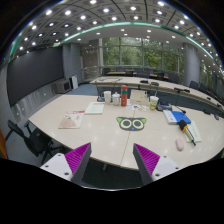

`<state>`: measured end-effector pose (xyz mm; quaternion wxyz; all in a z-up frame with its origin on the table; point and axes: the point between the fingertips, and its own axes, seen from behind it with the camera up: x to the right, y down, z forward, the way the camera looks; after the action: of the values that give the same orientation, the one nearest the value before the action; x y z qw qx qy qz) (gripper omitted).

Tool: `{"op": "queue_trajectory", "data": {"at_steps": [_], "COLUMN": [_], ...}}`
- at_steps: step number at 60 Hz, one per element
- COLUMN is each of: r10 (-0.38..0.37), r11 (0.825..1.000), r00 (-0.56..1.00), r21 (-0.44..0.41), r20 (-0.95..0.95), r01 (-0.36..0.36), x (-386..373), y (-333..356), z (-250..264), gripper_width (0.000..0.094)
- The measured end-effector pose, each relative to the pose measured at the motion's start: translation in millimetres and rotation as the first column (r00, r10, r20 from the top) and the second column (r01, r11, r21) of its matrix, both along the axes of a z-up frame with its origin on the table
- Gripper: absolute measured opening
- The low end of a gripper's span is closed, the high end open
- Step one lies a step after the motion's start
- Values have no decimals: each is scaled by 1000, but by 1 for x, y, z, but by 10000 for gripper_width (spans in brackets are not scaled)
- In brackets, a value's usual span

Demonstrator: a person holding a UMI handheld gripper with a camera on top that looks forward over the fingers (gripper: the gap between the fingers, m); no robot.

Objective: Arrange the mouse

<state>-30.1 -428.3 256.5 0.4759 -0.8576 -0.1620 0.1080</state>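
Note:
A small pale mouse (180, 144) lies on the beige table (90, 130), beyond my fingers and to their right, near a blue item (178, 117). A mouse mat with an owl-eye print (131, 123) lies on the table straight ahead, well beyond the fingers. My gripper (113, 159) is held high above the table's near edge. Its two fingers with magenta pads (77, 157) stand wide apart with nothing between them.
Bottles and cups (124, 97) stand at the table's far side. Papers (72, 120) lie to the left, a book and papers to the right. A black chair (28, 140) stands at the left of the table. More desks and chairs fill the room behind.

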Motion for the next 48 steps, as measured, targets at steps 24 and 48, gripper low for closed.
{"op": "queue_trajectory", "data": {"at_steps": [24, 48], "r10": [-219, -359], "r11": [966, 927], "r00": [971, 916], "r21": [-120, -47], "r20": [98, 177], "r01": [230, 373], "x": [172, 369], "y": [39, 205], "z": [-121, -219], "gripper_width": [857, 850]}}
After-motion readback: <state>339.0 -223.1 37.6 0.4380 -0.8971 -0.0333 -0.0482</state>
